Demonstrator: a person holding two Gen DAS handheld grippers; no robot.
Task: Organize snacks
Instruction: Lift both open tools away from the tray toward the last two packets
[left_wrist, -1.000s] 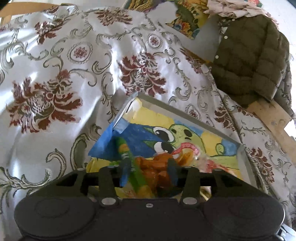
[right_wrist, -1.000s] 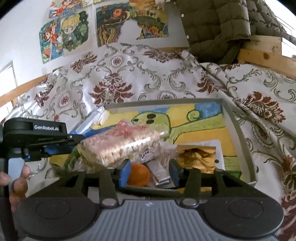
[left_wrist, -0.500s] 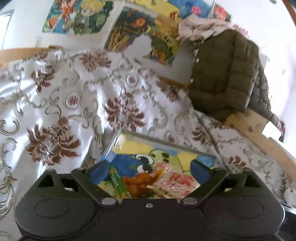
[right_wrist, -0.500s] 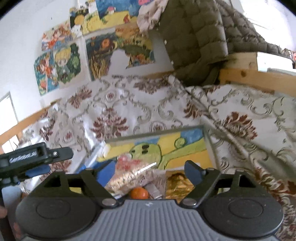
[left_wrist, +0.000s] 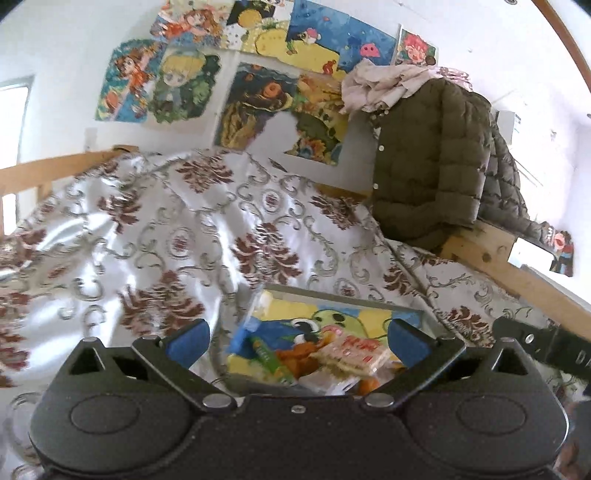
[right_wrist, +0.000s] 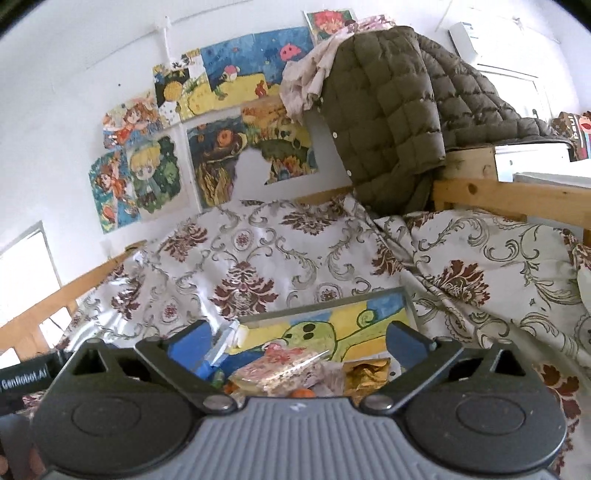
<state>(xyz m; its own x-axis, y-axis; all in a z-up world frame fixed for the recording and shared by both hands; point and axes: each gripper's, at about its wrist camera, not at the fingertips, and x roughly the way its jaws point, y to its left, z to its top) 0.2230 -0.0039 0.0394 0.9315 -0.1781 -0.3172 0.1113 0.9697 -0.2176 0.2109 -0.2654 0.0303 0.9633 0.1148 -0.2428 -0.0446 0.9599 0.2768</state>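
White walls hung with cartoon posters (left_wrist: 284, 92) back a bed whose floral bedspread (left_wrist: 155, 236) fills most of both views, with an olive quilted jacket (left_wrist: 424, 162) draped over the wooden bed frame (right_wrist: 480, 195) at the right. On the bedspread sits a shallow tray (right_wrist: 410, 306) with a frog picture painted on its floor; its raised rim probably serves to keep loose packets from sliding off the soft, uneven bedding.

Gathered at the near end of the tray are the snacks: a clear pack of pink-printed crackers (left_wrist: 351, 350) lying across the top of the heap, a crinkled gold foil packet (right_wrist: 365, 373) to its right, a green stick-shaped pack (left_wrist: 267, 356) at the left, and a small orange fruit (right_wrist: 303, 393), half hidden under the crackers. Piled together like this, they look gathered rather than sorted.

The left hand-held gripper (left_wrist: 297, 338) hangs above the near edge of the tray, tipped slightly downward, its jaws opening wide with nothing between them. The right hand-held gripper (right_wrist: 297, 339) is posed much the same just beside it, jaws opening and empty, clear of the heap. Each gripper shows at the edge of the other's view, so the two sit close, side by side.
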